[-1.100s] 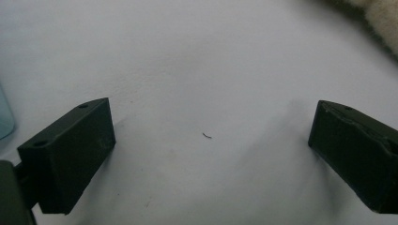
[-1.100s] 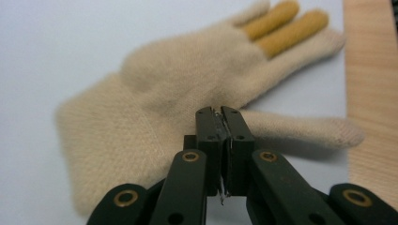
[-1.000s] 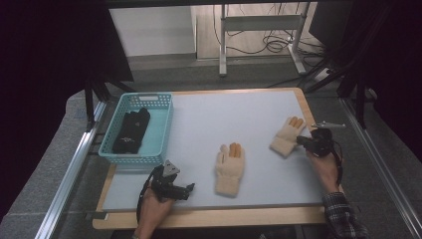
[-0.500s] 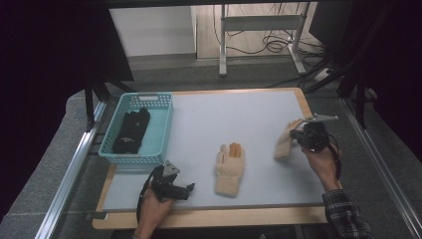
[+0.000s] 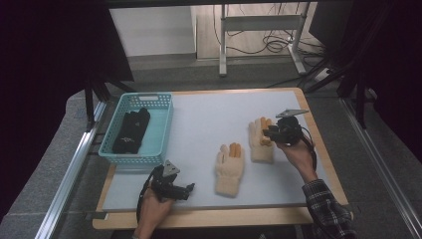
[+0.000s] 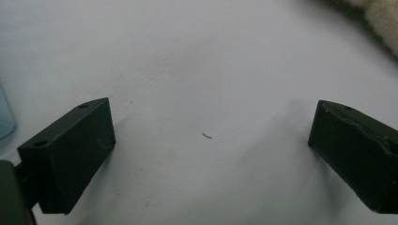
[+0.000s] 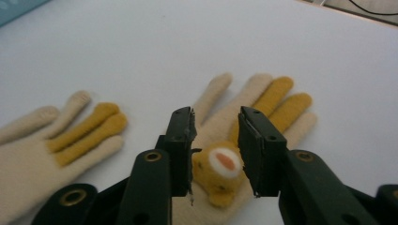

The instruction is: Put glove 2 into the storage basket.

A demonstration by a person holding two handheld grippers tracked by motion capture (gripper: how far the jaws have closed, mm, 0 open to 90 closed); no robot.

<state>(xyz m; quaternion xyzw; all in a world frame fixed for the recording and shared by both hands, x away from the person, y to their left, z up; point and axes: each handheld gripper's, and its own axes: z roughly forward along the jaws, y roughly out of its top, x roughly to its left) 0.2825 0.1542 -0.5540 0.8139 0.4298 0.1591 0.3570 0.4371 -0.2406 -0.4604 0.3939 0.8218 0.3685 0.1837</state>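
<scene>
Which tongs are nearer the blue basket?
Left. The left tongs sit just below the blue basket, at the table's near edge; the right tongs are far across, over a cream glove.

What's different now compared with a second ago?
The right gripper dragged the cream glove leftward, nearer the other glove, and its jaws have just been opening, releasing it onto the mat. The left gripper, the other glove and the blue basket with its black gloves stayed put.
</scene>
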